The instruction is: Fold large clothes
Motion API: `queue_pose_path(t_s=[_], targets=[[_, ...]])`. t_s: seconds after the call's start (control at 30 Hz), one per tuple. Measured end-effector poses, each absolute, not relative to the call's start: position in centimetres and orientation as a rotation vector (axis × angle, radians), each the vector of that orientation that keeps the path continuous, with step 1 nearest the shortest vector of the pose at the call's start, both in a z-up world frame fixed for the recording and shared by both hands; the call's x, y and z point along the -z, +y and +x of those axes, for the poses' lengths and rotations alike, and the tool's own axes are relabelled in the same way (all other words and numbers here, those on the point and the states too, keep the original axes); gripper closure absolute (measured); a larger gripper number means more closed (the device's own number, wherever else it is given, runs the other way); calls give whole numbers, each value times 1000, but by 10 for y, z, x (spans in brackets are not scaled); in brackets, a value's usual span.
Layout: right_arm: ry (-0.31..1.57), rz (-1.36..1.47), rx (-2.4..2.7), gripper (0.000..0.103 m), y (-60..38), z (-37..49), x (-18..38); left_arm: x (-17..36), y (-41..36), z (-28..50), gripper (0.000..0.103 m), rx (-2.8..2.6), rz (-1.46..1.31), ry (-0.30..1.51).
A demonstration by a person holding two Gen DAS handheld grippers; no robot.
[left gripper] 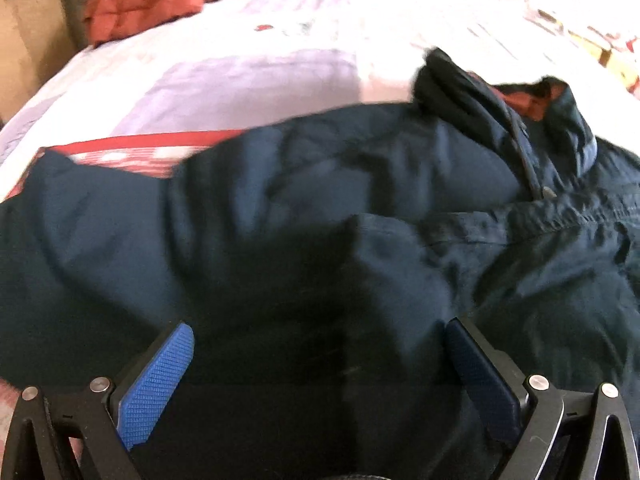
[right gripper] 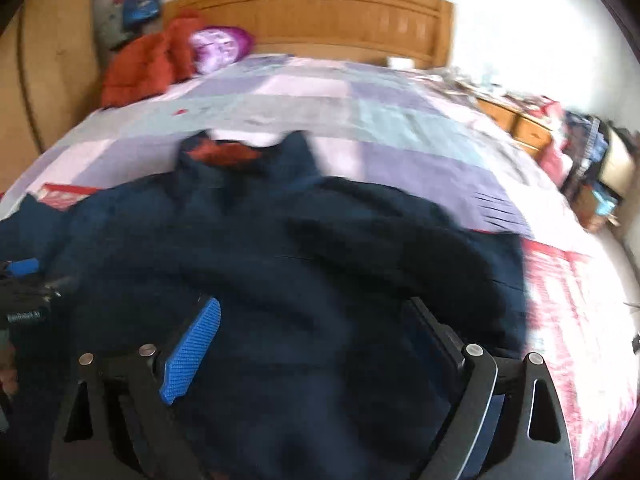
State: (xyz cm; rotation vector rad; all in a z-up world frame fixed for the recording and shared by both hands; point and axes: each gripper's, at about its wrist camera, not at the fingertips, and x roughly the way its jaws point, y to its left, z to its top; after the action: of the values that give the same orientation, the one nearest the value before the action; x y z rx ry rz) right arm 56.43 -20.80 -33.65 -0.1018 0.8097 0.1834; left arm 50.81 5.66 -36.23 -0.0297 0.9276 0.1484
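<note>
A large dark navy jacket [left gripper: 360, 208] with an orange-red lining at the collar [left gripper: 524, 100] lies spread on the bed; it also shows in the right wrist view [right gripper: 280, 248]. My left gripper [left gripper: 318, 332] is open, its blue pads [left gripper: 160, 384] wide apart just above the jacket's near part. My right gripper [right gripper: 316, 312] is open too, blue pad [right gripper: 192, 352] on the left, right pad in shadow, over the jacket's lower half. The left gripper [right gripper: 24, 280] shows at the left edge of the right wrist view. Both views are blurred by motion.
The bed has a lilac, grey and white patchwork cover [right gripper: 360, 96] and a red patterned blanket [right gripper: 568, 288] under the jacket. An orange-red padded coat [right gripper: 148, 60] and a purple pillow [right gripper: 220, 46] lie by the wooden headboard [right gripper: 320, 12]. A cluttered nightstand [right gripper: 520, 120] stands right.
</note>
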Motion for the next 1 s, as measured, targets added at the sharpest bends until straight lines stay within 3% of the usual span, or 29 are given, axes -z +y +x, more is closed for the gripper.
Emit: queue_pose_path(t_s=[0.1,0.2,0.33,0.63,1.0], targets=[[840,-120,-192,9,-170,576,349,354,87,491,0,-184,-64,921],[960,-183,-154,8,-153,582,397,345,133,472,0,-271,-76,914],[893,-153,-161,6,-160,575,403,332,204,444,0,-379,-159,900],[870,-151,-156,6,-161,572,404,345,421,379,0,-632,-676,857],[864,-158,-149,5,-159,566,406,405,503,399,0,-628,-1028,824]])
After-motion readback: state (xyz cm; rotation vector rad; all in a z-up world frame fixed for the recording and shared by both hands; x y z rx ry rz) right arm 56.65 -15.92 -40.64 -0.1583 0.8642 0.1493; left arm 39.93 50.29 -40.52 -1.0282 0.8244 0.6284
